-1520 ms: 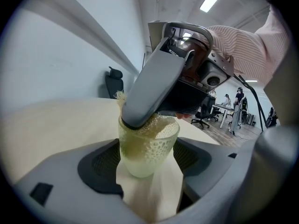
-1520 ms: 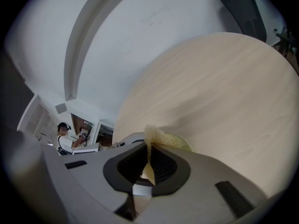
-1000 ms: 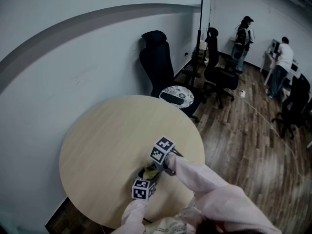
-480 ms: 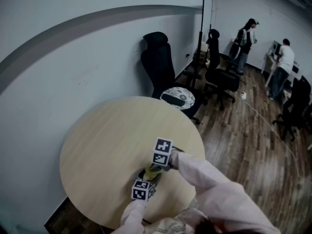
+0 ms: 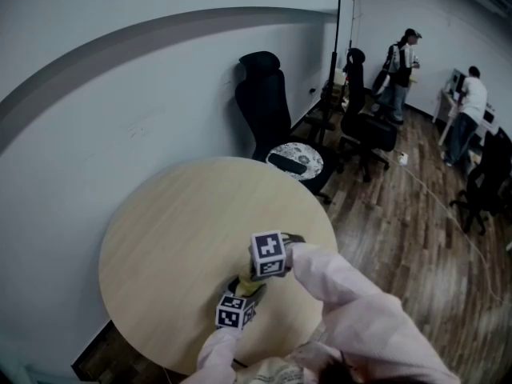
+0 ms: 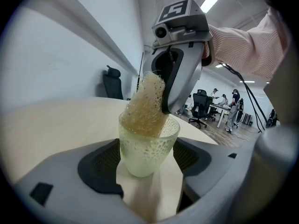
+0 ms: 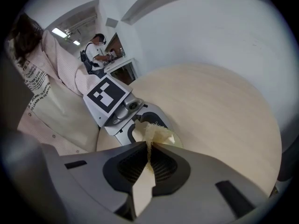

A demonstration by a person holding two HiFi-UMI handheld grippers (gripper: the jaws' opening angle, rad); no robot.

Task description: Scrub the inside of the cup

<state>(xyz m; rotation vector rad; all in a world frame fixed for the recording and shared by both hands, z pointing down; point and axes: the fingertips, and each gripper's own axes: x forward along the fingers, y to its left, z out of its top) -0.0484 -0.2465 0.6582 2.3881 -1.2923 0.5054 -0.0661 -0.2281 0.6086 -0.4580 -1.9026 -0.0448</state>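
Left gripper (image 6: pixel 147 168) is clamping a pale green cup (image 6: pixel 148 146) at lower centre of its view, jaws pressing on both sides, cup upright. Right gripper (image 7: pixel 148 158) is pinching a tan mesh scrubber (image 6: pixel 144 107), jaws closed tight on it. Scrubber's lower end is sitting inside the cup's mouth; its upper end is sticking out above the rim, leaning right. In head view both grippers are meeting at lower centre, over the near part of the round wooden table (image 5: pixel 176 230). Black office chair (image 5: pixel 262 102) is standing beyond the table, upper centre.
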